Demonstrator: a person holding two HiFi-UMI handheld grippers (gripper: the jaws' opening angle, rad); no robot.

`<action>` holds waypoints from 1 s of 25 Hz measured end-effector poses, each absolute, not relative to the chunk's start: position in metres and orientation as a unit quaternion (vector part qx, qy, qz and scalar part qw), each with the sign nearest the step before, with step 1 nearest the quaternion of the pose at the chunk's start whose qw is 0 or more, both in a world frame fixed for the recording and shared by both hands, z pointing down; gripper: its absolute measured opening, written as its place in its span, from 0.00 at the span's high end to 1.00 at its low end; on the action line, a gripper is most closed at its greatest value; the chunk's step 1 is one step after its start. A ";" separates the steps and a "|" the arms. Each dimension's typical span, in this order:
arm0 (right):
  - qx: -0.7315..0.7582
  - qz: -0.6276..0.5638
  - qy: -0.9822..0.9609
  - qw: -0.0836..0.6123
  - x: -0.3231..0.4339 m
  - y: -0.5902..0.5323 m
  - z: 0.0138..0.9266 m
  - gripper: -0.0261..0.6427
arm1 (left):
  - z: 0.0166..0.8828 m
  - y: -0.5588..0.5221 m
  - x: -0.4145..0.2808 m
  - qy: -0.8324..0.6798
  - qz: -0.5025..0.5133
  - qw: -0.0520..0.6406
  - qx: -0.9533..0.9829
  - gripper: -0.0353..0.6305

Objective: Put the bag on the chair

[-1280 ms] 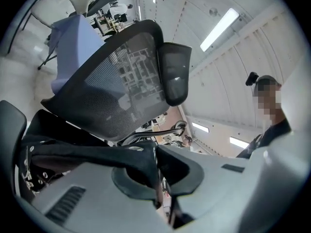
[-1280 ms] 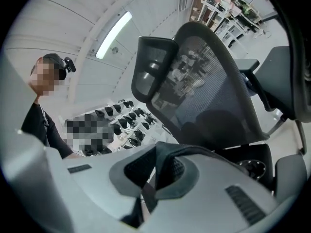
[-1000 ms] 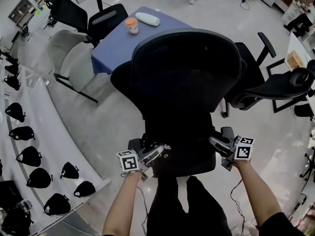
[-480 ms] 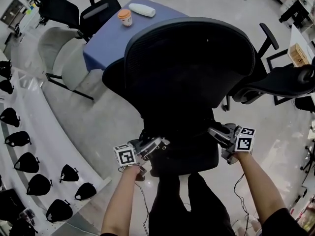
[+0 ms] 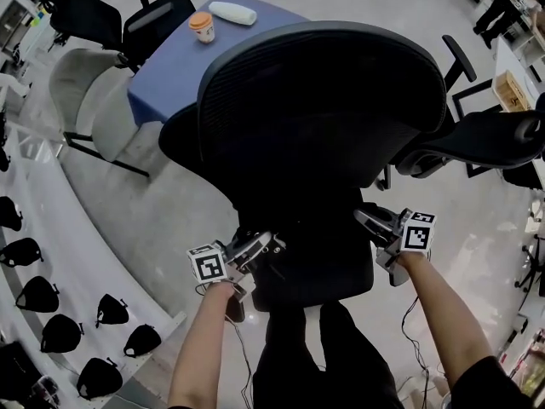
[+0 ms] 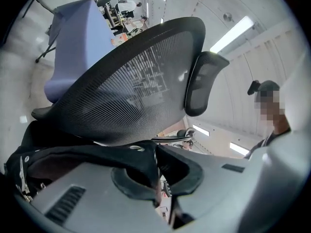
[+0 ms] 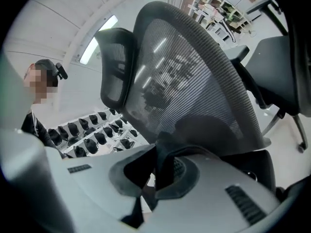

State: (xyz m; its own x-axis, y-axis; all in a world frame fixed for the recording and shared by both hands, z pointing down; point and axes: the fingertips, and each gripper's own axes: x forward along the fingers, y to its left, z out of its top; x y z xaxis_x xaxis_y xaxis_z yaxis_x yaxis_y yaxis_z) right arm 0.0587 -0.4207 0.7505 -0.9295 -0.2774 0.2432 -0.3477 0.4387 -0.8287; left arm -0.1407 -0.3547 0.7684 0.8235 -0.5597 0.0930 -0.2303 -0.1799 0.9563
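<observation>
A black bag [image 5: 311, 267] hangs between my two grippers, just below the wide mesh back of a black office chair [image 5: 324, 100]. My left gripper [image 5: 262, 247] is shut on a black strap with a metal eyelet [image 6: 136, 148] at the bag's left side. My right gripper [image 5: 364, 221] is shut on black bag fabric [image 7: 163, 152] at its right side. Both gripper views look up at the chair's mesh back [image 6: 131, 86] and its headrest [image 7: 115, 67]. The chair's seat is hidden by the bag and the back.
A blue table [image 5: 170, 66] with a paper cup [image 5: 201, 25] and a white bottle [image 5: 232, 13] stands behind the chair, a grey chair [image 5: 85, 100] beside it. More black chairs [image 5: 485, 139] are at the right. A white shelf [image 5: 51, 262] with several black items curves along the left.
Both grippers and the bag have sunk a little and moved closer to the chair, whose back now fills more of the head view. The grips have not changed.
</observation>
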 end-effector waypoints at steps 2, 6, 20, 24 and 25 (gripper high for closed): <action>0.194 0.499 -0.844 0.034 0.062 -0.426 0.755 0.95 | 0.770 -0.358 -0.139 -0.257 -0.140 0.583 0.758 0.91; 0.205 0.497 -0.842 0.034 0.061 -0.435 0.762 0.95 | 0.777 -0.369 -0.143 -0.259 -0.139 0.581 0.759 0.91; 0.302 0.507 -0.805 0.068 0.054 -0.469 0.819 0.95 | 0.819 -0.408 -0.145 -0.307 -0.110 0.583 0.744 0.91; 0.288 0.497 -0.812 0.100 0.048 -0.470 0.832 0.95 | 0.834 -0.405 -0.142 -0.300 -0.069 0.580 0.754 0.91; 0.285 0.495 -0.814 0.104 0.047 -0.470 0.834 0.95 | 0.837 -0.405 -0.143 -0.299 -0.060 0.580 0.755 0.91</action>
